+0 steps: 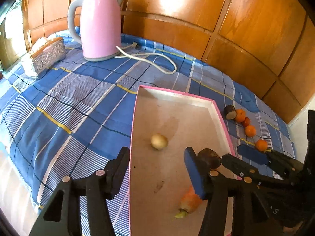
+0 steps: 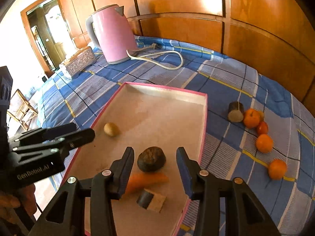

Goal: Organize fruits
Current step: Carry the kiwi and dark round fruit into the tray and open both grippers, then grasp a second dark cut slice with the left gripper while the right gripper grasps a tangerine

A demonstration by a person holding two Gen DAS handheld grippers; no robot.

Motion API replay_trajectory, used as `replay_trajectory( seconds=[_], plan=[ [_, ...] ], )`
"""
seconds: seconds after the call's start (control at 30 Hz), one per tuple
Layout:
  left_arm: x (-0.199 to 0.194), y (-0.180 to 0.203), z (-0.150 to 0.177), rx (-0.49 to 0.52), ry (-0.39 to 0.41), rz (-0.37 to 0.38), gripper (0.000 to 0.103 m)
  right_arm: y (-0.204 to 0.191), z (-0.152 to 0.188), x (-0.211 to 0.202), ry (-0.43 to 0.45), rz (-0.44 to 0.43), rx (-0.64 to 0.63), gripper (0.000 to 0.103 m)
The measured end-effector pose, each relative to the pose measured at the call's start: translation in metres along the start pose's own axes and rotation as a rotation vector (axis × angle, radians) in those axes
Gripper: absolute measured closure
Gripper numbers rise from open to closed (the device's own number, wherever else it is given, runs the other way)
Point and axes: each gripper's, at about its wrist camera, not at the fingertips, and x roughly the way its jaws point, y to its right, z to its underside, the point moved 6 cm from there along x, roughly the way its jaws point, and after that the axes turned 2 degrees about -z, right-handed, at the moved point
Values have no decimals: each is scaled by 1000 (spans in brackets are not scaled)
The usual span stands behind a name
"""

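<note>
Embossed silver metal tissue box (image 2: 79, 62): far left on the blue plaid tablecloth (image 2: 226, 74), white tissue showing at its top.

Pink electric kettle with grey handle (image 2: 113, 33): upright just right of the tissue box, against the wood-panelled wall (image 2: 196, 9). Its white power cord (image 2: 163, 56) trails rightward across the cloth, plug lying near the wall.

Left gripper (image 1: 157, 158): black, one finger blue-padded; fingers spread wide with nothing between them, straddling the left wall of the box. In the right wrist view its fingers reach in from the left over that wall.

Shallow pink-edged cardboard box with pale floor (image 2: 204, 118): centre of the cloth. Contents, left to right:
- small pale round potato-like piece (image 2: 111, 129), alone, left of centre;
- orange carrot (image 2: 147, 179), lying at the near end;
- dark brown rounded fruit (image 2: 151, 159), resting on the floor just beyond the carrot;
- dark-skinned cut chunk with pale flesh (image 2: 152, 200), just nearer than the carrot.

Right gripper (image 2: 155, 159): fingers apart, flanking the dark brown fruit without touching it.

Outside the box, right side of the cloth: dark-skinned cylindrical cut piece with pale face (image 2: 235, 112), touching the first of three small orange mandarins (image 2: 264, 143) in a loose line toward the camera, with one small red fruit (image 2: 262, 127) between the first two.
</note>
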Motion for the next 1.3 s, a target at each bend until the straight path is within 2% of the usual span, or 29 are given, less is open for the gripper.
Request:
replay_trajectory(
  seconds=[0.1, 0.2, 0.33, 0.47, 0.57, 0.73, 0.83, 1.07, 1.3],
  plan=[
    [-5, 6, 2, 23, 23, -6, 42, 4, 6, -8, 19, 13, 13, 58],
    [-8, 11, 5, 25, 29, 0, 34, 8, 10, -19, 56, 31, 19, 58],
    [-7, 21, 11, 48, 21, -8, 34, 16, 16, -33, 103, 32, 39, 58],
    [-4, 33, 19, 80, 0, 4, 34, 35, 24, -37, 104, 40, 109, 58],
    [-1, 42, 23, 87, -25, 40, 33, 51, 33, -41, 103, 66, 155, 58],
    [2, 56, 28, 119, -40, 55, 21, 81, 50, -47, 96, 64, 250, 58],
    [3, 63, 29, 148, -42, 57, 21, 101, 61, -52, 94, 74, 308, 58],
    [14, 81, 27, 158, -123, 130, 21, 140, 76, -66, 118, 106, 410, 58],
    [18, 101, 15, 183, -120, 154, 21, 157, 80, -68, 122, 123, 435, 58]
  ],
)
